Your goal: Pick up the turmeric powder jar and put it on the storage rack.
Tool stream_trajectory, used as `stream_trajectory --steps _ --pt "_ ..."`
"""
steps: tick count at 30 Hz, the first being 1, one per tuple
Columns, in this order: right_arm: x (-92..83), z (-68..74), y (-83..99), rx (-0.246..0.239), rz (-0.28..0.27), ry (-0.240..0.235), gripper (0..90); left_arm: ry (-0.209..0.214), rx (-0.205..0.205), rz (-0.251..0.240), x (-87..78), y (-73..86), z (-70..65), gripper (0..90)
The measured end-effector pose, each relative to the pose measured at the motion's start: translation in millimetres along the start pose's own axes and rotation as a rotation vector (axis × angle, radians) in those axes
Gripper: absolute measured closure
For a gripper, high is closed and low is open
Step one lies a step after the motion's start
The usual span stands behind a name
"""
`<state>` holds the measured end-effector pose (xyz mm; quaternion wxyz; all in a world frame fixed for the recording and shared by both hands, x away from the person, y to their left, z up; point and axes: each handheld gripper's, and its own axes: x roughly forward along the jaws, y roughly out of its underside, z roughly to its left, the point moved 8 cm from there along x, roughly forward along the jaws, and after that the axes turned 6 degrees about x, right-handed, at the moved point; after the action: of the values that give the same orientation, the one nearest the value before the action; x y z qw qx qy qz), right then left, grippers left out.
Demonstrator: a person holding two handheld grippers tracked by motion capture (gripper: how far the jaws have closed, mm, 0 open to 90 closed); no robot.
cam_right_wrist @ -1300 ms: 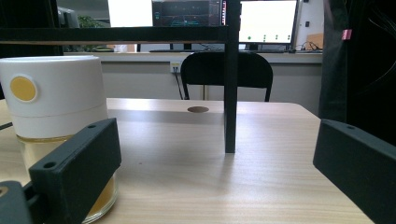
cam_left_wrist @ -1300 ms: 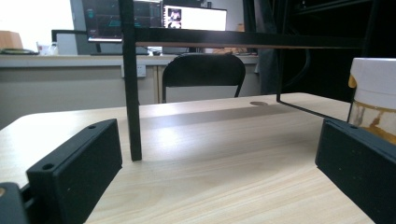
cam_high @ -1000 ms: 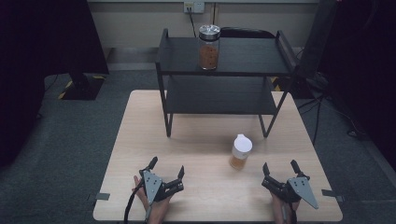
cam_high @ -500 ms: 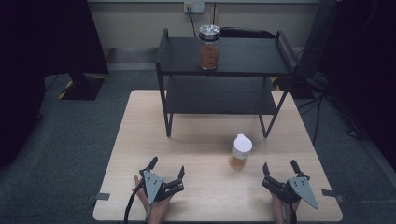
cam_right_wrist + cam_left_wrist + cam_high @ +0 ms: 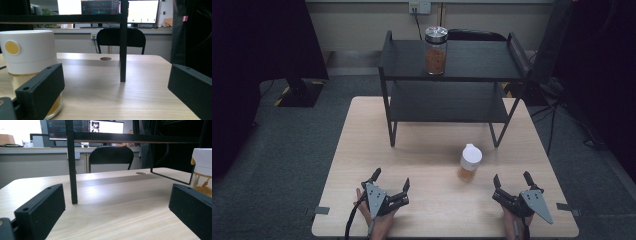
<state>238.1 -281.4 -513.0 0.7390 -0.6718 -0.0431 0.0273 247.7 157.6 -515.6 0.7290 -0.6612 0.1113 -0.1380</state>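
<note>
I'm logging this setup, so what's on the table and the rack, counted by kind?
Jars: 2, one with a white lid on the table, one with a metal lid on the rack's top shelf
Racks: 1, black
Grippers: 2, left and right, both open
Total: 5

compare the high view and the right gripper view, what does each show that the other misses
High view alone: a metal-lidded jar on the rack's top shelf, and both grippers, left and right, jaws open, near the table's front edge. Right gripper view alone: lit monitors and a black chair behind the table. Both: the white-lidded jar standing on the table, and the black rack.
</note>
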Motion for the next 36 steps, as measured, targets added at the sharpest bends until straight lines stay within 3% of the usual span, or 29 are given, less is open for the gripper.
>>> stream_trajectory --steps 11,15,18,26,29,36 --pt "2.0 0.0 -2.0 0.015 0.017 0.016 0.0 -0.003 -0.001 0.001 0.1 -0.1 -0.3 0.2" --pt "3.5 -1.6 -8.9 0.046 0.046 0.009 0.0 -0.003 -0.001 0.001 0.1 -0.1 -0.3 0.1" --pt "2.7 0.0 -17.2 0.056 0.038 -0.009 0.0 -0.004 -0.002 0.001 0.1 -0.1 -0.3 0.1" --pt "6.1 16.5 -44.1 0.045 -0.001 -0.084 0.0 -0.005 -0.002 0.001 0.1 -0.2 -0.4 0.2" --pt "13.3 29.2 -50.5 0.021 -0.007 -0.125 0.0 -0.005 -0.002 0.001 0.1 -0.2 -0.4 0.2" --pt "26.4 48.9 -50.0 -0.013 -0.004 -0.163 0.0 -0.004 -0.002 0.001 0.1 -0.1 -0.2 0.2"
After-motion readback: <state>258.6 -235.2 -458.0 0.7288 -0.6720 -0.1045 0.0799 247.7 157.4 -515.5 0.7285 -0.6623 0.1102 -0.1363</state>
